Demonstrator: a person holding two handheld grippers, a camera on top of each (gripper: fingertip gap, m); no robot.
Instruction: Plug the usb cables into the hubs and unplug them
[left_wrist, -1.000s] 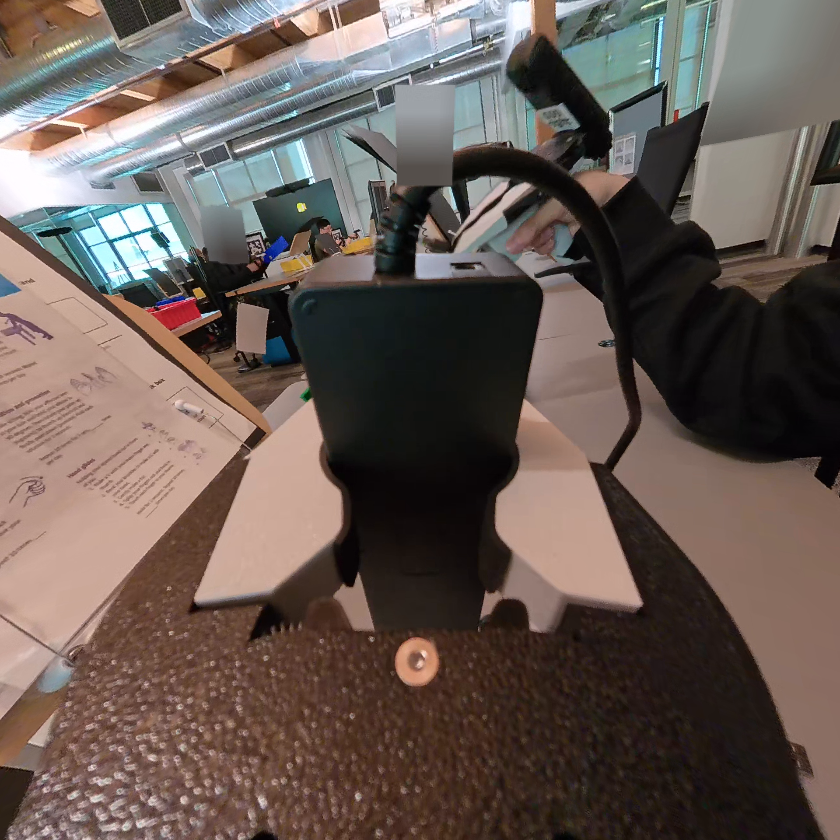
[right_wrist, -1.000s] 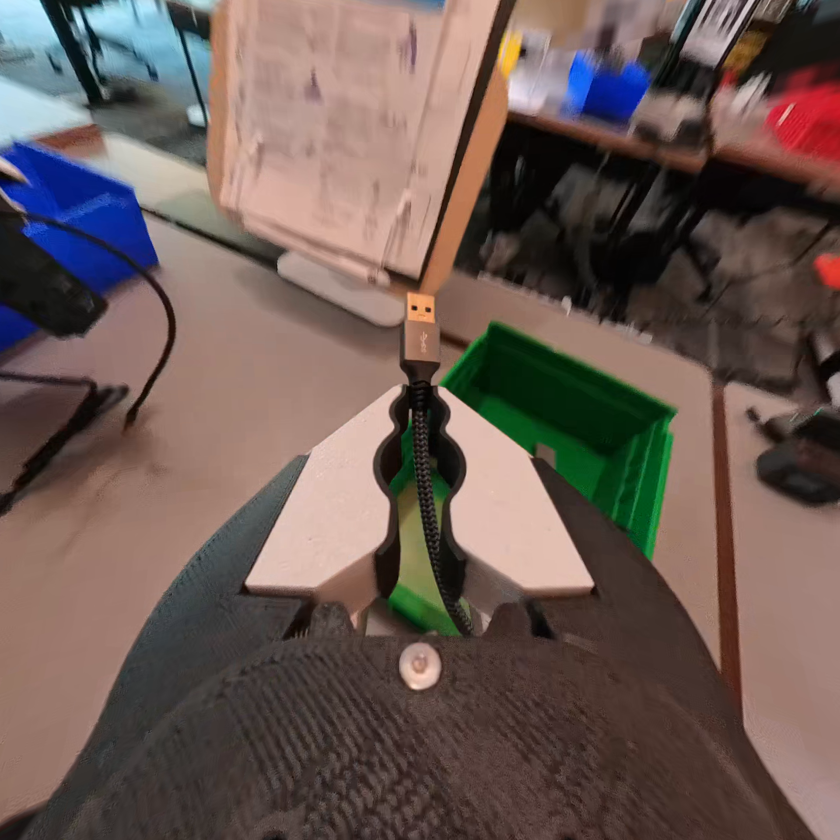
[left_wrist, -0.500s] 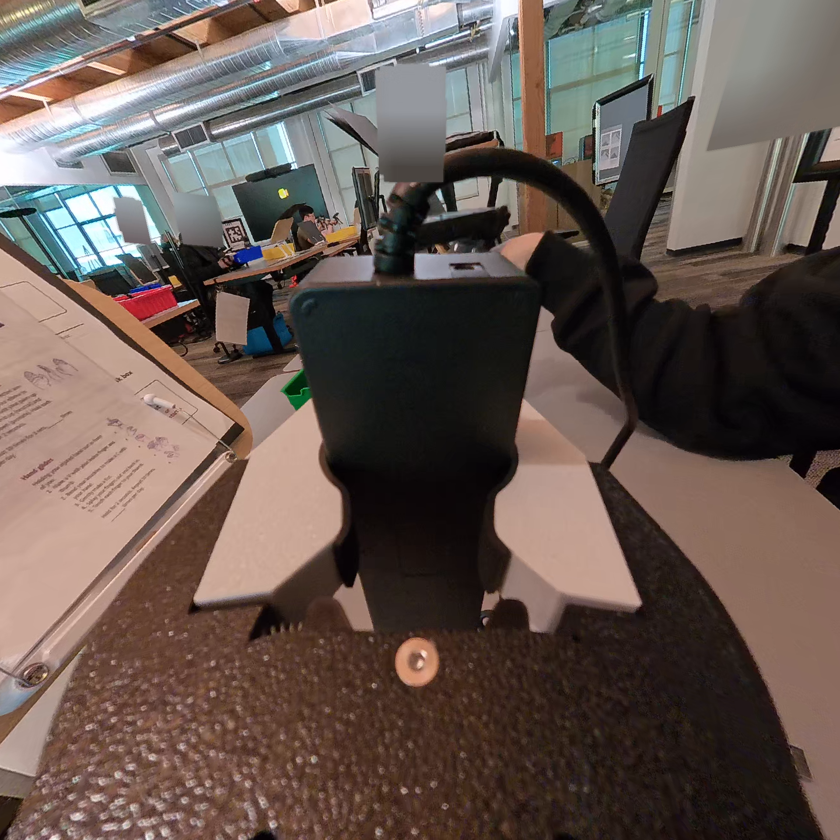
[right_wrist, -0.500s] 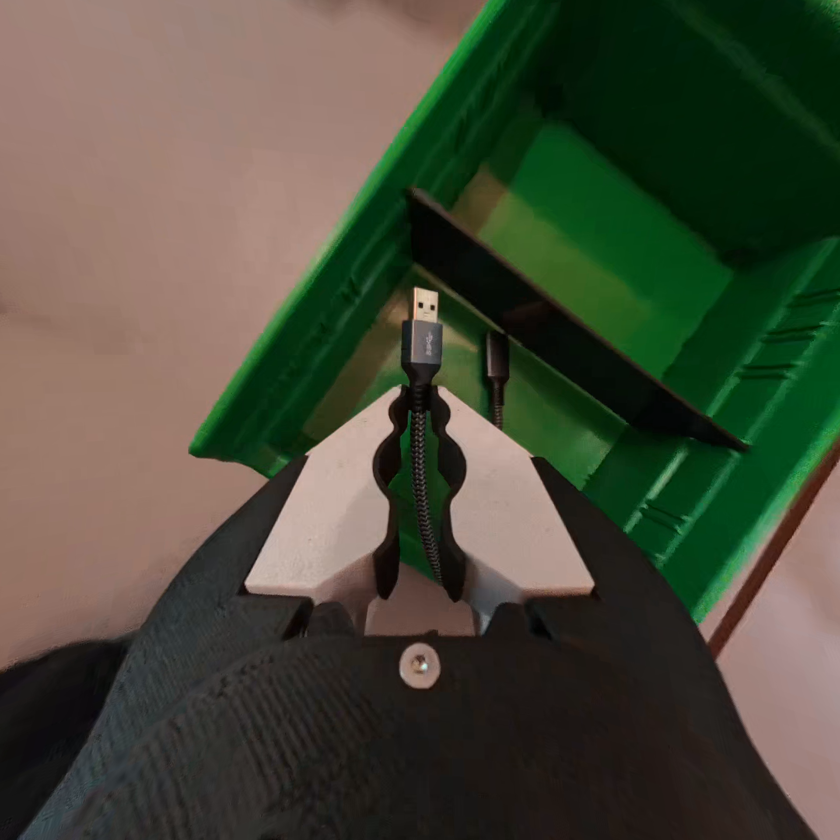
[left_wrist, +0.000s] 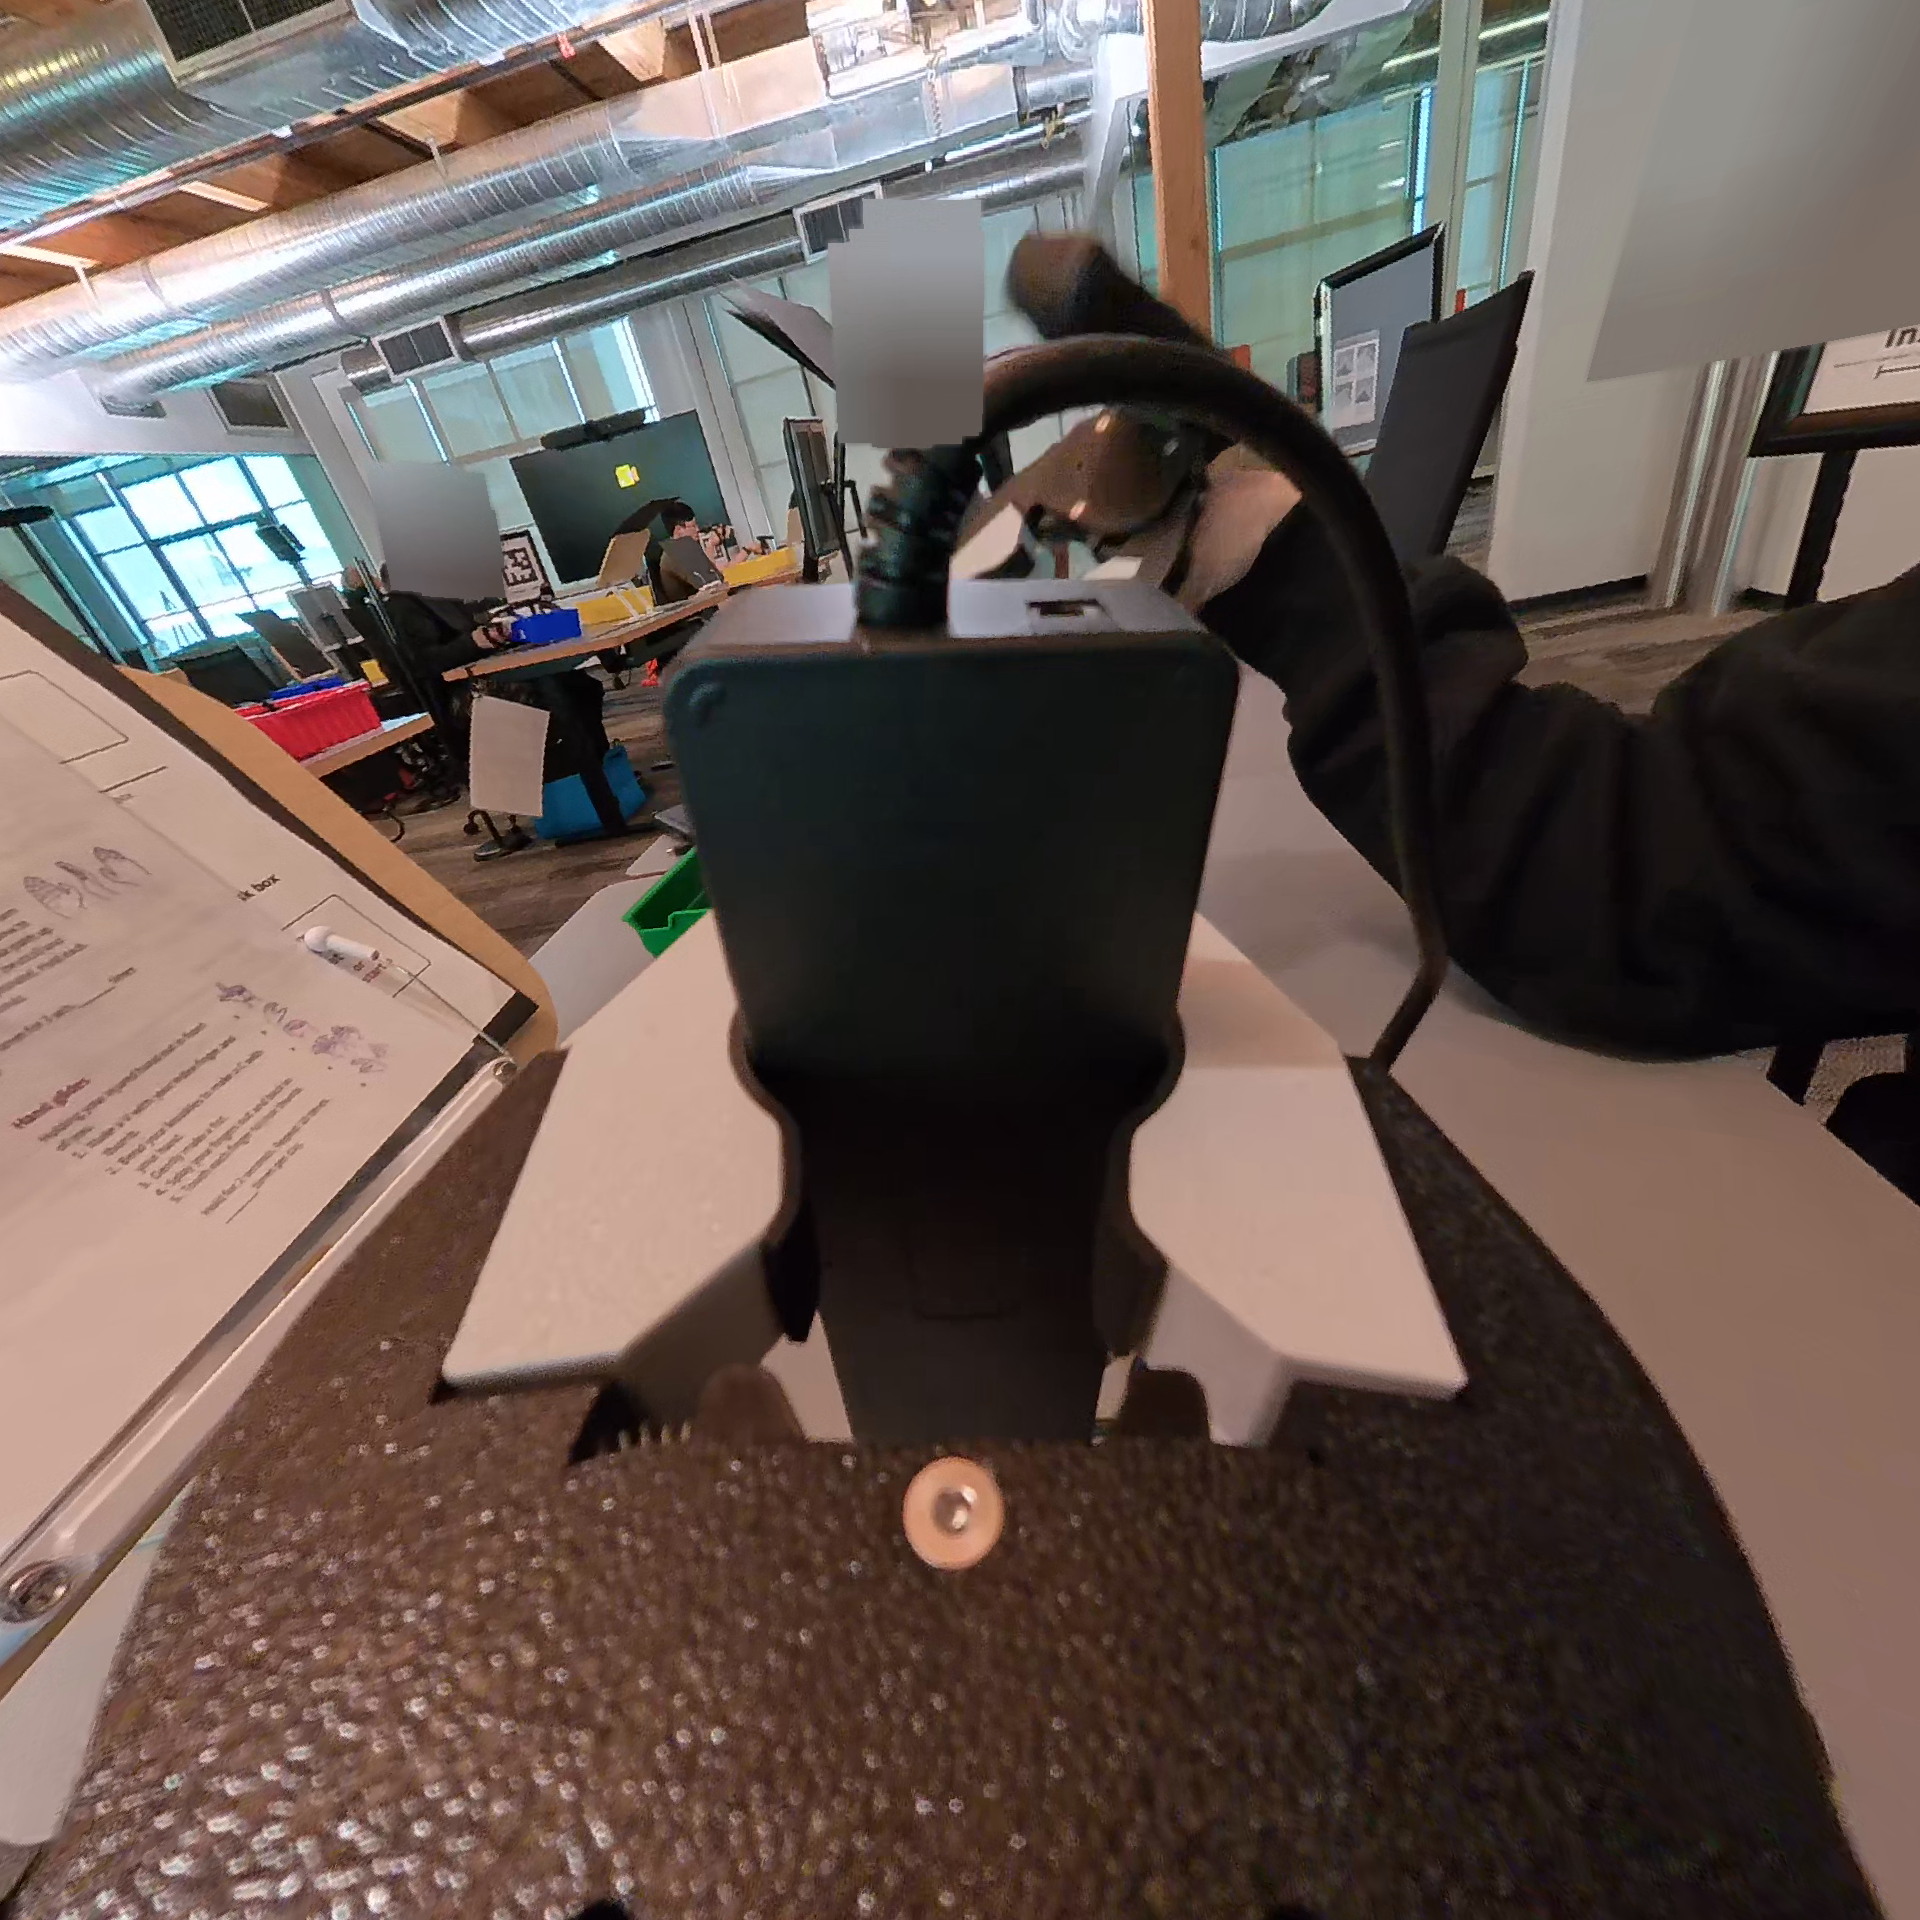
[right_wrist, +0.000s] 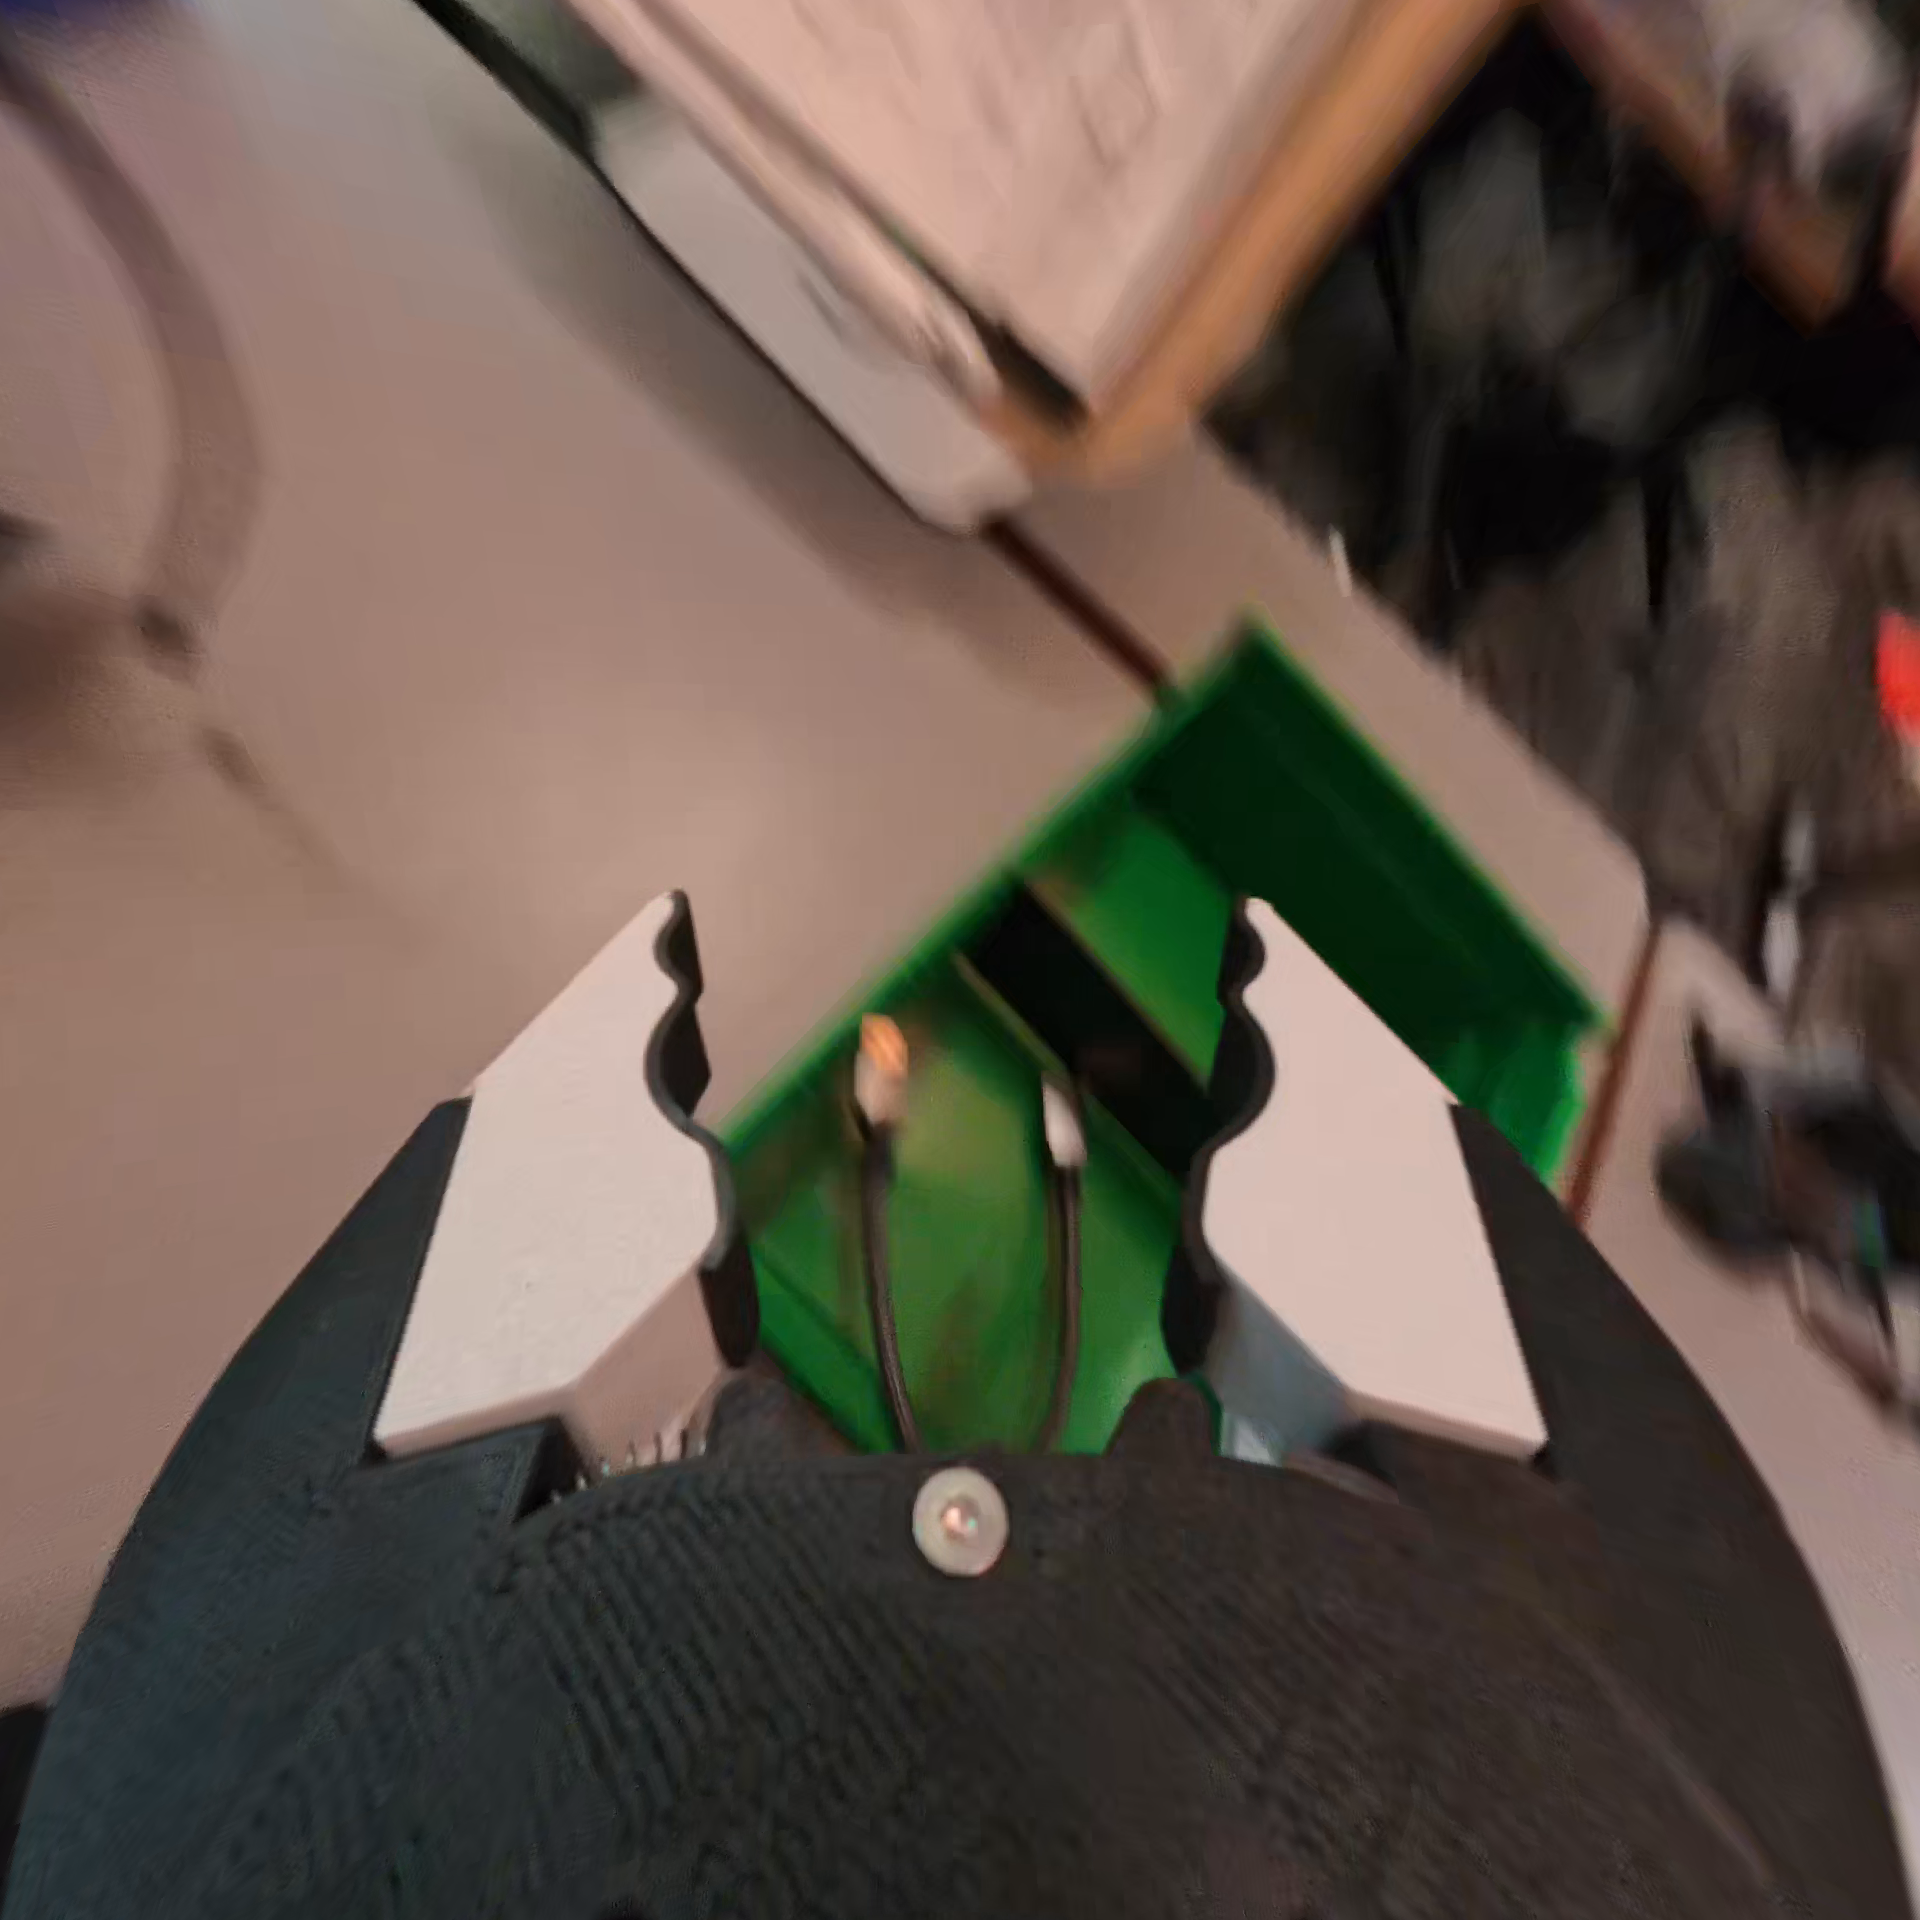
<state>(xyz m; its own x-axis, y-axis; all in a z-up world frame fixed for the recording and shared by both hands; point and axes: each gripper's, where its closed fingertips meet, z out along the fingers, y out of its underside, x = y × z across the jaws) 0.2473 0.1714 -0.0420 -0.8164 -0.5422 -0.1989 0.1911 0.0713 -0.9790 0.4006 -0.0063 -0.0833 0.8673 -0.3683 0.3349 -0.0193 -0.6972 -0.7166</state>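
One black hub (left_wrist: 951, 894) stands upright at frame centre, clenched by the left gripper (left_wrist: 956, 1174), its thick cord (left_wrist: 1340, 582) arching right. Two cable plugs (right_wrist: 881, 1070) lie in the green bin (right_wrist: 1371, 894), in the near compartment below the divider, at centre of the right view. The right gripper (right_wrist: 961, 1049) hangs released above them, jaws spread wide, bare table (right_wrist: 436, 727) to its left.

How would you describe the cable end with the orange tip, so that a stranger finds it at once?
Look at the green bin on the pale table, in the near compartment before its black divider. Two cable ends lie there side by side. It is the left plug, orange at the tip, while its neighbour is plain silver.
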